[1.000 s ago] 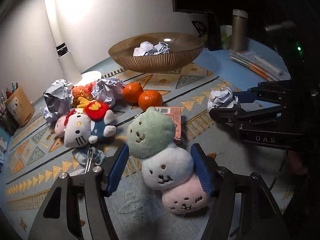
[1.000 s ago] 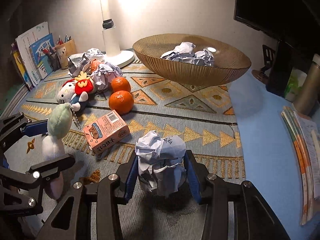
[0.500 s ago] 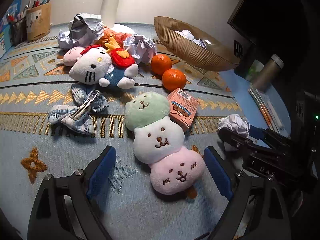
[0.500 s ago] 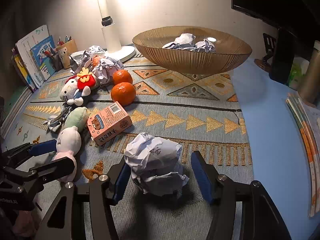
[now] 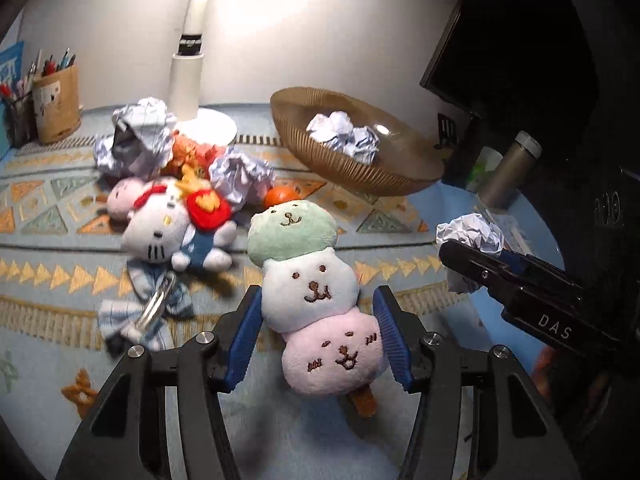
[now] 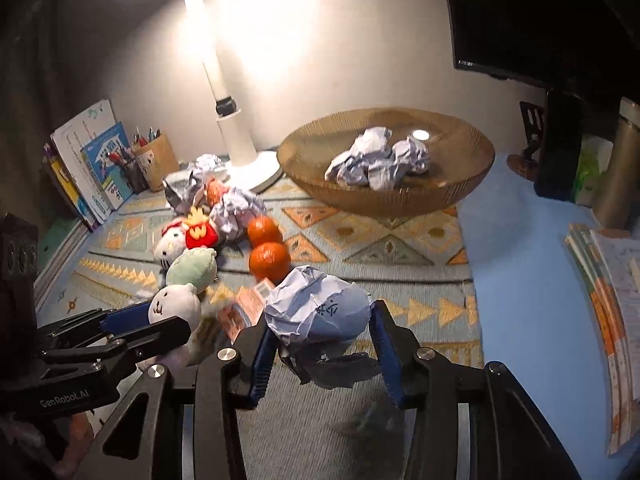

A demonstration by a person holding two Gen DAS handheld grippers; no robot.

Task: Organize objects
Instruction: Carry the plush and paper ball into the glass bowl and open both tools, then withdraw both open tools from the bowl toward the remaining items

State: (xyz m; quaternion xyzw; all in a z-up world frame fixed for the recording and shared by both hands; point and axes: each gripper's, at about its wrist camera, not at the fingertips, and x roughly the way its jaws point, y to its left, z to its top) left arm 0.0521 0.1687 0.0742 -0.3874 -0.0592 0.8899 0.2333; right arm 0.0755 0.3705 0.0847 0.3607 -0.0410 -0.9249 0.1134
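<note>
Both grabs are landing now: left gripper [image 5: 316, 336] is squeezing the dango plush [image 5: 308, 280] after gaping; right gripper [image 6: 320, 350] is lifting the paper ball [image 6: 316, 312], probably bowl-bound [image 6: 472, 184].

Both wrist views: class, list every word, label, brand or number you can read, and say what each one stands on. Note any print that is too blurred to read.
"DAS" – on the side of the right gripper, seen from the left wrist.
"GenRobot.AI" – on the body of the left gripper, seen from the right wrist.
Handwriting on the held paper ball: illegible.
Print and barcode on the pink carton: blurred.
Booklet covers: too small.
</note>
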